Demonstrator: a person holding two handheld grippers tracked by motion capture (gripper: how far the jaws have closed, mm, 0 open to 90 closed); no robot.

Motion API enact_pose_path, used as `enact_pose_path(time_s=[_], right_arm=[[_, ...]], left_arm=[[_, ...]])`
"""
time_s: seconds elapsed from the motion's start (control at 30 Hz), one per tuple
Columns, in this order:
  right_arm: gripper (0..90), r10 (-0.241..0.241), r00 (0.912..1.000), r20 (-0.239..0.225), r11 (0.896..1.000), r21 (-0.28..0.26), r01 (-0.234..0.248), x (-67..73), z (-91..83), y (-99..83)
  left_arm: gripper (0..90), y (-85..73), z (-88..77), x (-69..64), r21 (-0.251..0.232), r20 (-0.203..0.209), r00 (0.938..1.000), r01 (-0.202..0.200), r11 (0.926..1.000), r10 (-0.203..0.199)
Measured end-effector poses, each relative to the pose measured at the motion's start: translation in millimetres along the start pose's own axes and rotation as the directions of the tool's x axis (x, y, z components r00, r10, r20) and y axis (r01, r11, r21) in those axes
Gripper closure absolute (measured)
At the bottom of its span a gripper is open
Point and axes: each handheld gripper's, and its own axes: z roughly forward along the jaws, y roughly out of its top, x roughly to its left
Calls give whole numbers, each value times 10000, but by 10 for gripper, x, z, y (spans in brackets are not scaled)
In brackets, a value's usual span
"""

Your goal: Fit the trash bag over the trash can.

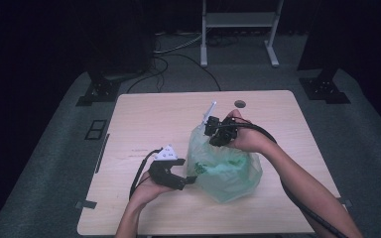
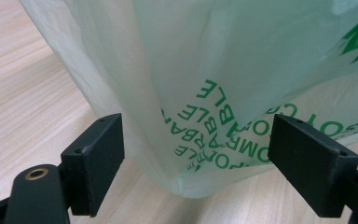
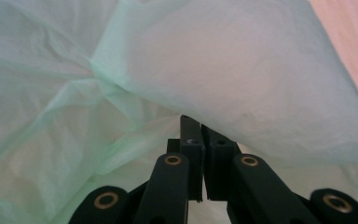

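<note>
A pale green see-through plastic bag (image 1: 228,171) with green print lies puffed up on the wooden table (image 1: 144,119). My right gripper (image 1: 211,131) is at the bag's upper left edge, which stands raised there. In the right gripper view its jaws (image 3: 200,135) are pressed together, and creases of the bag's film (image 3: 121,93) run into their tips. My left gripper (image 1: 191,180) rests low at the bag's left side. In the left gripper view it (image 2: 196,163) stands open with the bag's printed corner (image 2: 186,182) between the pads (image 2: 98,154), neither pad touching it.
A small white object (image 1: 210,111) lies just behind the bag, and a dark round spot (image 1: 239,103) sits near the table's far edge. Black stand feet (image 1: 99,91) and a white frame (image 1: 238,29) stand on the floor beyond the table.
</note>
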Motion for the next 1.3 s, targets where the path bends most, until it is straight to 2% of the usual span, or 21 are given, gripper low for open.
enact_pose_path(time_s=[0.03,0.17,0.23,0.43,0.7,1.07,1.17,1.3], right_arm=[[882,23,10000,51,10000,-5,-23,0,-2,-7],[840,80,9976,-688,9991,-413,-109,25,-110,-52],[829,-83,9929,-1189,9978,-657,4,82,-191,-81],[826,-589,9773,-2035,9959,-800,434,248,-262,-122],[825,-1083,9632,-2461,9921,-882,890,447,-244,-105],[833,-1453,9427,-3004,9883,-887,1241,587,-285,-144],[822,-1498,9462,-2868,9883,-701,1352,575,-311,-156],[822,-1135,9583,-2622,9934,-433,1058,442,-341,-207]], left_arm=[[174,0,2,-2,7,3,10000,-1,10000,1],[174,8,-8,-5,-50,-58,10000,-15,10000,15],[174,12,-11,-7,-102,-81,10000,-22,9999,22],[174,20,-12,-11,-159,-204,9998,-20,9999,17],[174,21,-4,-11,-202,-255,9997,24,9998,-29],[164,22,-1,-14,-225,-313,9995,37,9997,-44],[160,17,-3,-11,-235,-316,9995,73,9997,-81],[160,20,-8,-13,-218,-308,9995,39,9998,-46]])
